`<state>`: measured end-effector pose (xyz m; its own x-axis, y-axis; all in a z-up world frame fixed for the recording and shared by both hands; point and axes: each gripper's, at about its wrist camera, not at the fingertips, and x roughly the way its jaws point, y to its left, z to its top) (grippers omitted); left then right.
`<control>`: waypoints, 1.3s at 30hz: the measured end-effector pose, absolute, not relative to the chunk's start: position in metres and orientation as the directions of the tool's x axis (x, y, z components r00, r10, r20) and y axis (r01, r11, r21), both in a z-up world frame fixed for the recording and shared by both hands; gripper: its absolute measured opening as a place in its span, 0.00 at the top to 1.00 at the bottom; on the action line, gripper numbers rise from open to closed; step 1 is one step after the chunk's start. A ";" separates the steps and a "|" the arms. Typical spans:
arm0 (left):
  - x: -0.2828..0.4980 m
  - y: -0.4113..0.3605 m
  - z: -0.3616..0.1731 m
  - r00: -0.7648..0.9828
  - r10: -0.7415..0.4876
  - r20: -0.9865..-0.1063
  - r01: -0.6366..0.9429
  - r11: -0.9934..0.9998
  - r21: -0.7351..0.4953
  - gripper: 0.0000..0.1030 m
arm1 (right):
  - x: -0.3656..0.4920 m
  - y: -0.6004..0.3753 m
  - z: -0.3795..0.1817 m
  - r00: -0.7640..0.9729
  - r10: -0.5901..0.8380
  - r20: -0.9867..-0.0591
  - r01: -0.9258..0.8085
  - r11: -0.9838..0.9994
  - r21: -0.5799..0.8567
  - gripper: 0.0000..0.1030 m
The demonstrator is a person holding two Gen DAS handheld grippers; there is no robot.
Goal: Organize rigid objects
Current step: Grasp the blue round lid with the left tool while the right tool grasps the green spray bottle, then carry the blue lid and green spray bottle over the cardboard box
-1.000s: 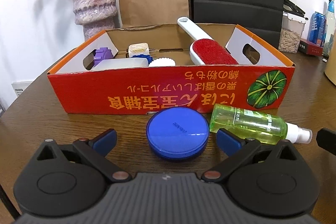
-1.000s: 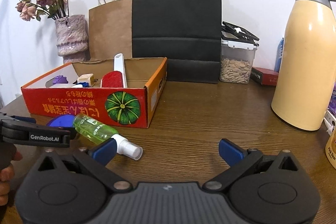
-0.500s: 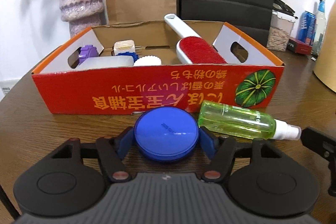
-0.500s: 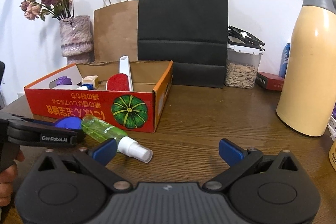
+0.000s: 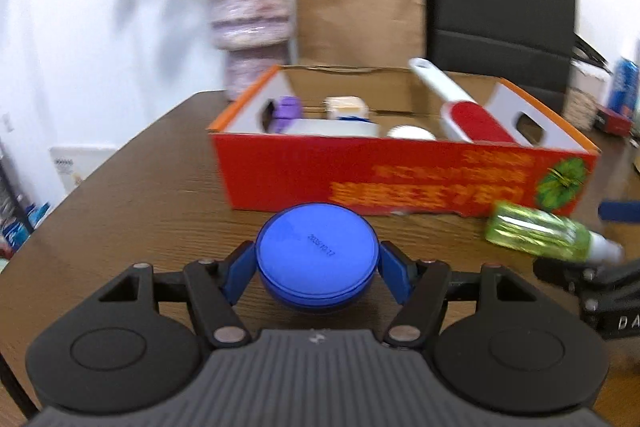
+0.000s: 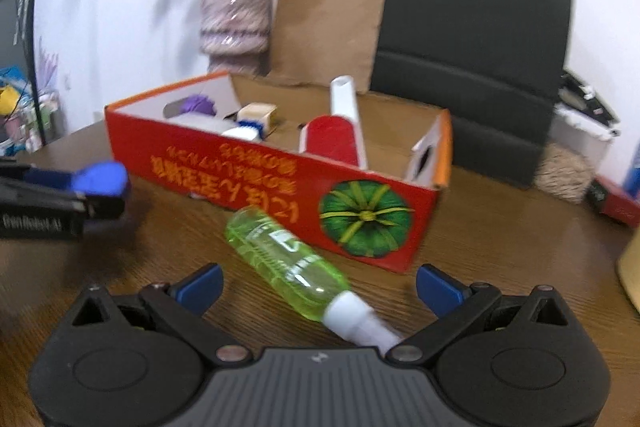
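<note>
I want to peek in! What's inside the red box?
In the red box: a lint brush, a purple thing, a small cream block and white pieces. The front wall hides the bottom.

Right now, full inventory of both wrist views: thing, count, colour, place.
round tin: 1, blue, clamped in left gripper
spray bottle: 1, green, white cap, lying on table before the box, between right gripper's fingers
box: 1, red-orange cardboard, on table
lint brush: 1, red and white, leaning in box
small items: several, purple, white, blue, beige, in box
vase: 1, mauve, dried flowers, behind box
paper bags: 2, brown and black, by wall
table: 1, dark wood
left gripper: 1, black, blue pads, shut on tin
right gripper: 1, black, blue pads, open
</note>
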<state>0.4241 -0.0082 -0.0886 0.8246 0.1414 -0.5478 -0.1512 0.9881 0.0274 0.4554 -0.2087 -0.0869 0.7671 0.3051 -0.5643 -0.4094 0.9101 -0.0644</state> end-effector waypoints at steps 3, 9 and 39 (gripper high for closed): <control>0.425 0.005 -0.086 0.833 0.144 -0.534 -0.150 0.988 0.032 0.34 | 0.470 -0.200 -0.091 0.737 0.306 -0.603 -0.413 0.910 -0.044 0.11; 0.431 0.023 -0.090 0.821 0.118 -0.559 -0.129 0.991 0.021 0.34 | 0.470 -0.198 -0.093 0.711 0.357 -0.606 -0.441 0.897 0.011 0.53; 0.410 0.019 -0.052 0.893 0.090 -0.440 -0.114 0.993 -0.029 0.34 | 0.388 -0.171 -0.063 0.856 0.314 -0.412 -0.320 0.946 0.056 0.71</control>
<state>0.4103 0.0194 -0.0516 0.8934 0.0897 -0.4403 -0.1139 0.9931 -0.0290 0.3876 -0.1708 -0.0629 0.8555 0.3137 -0.4119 -0.3198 0.9458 0.0561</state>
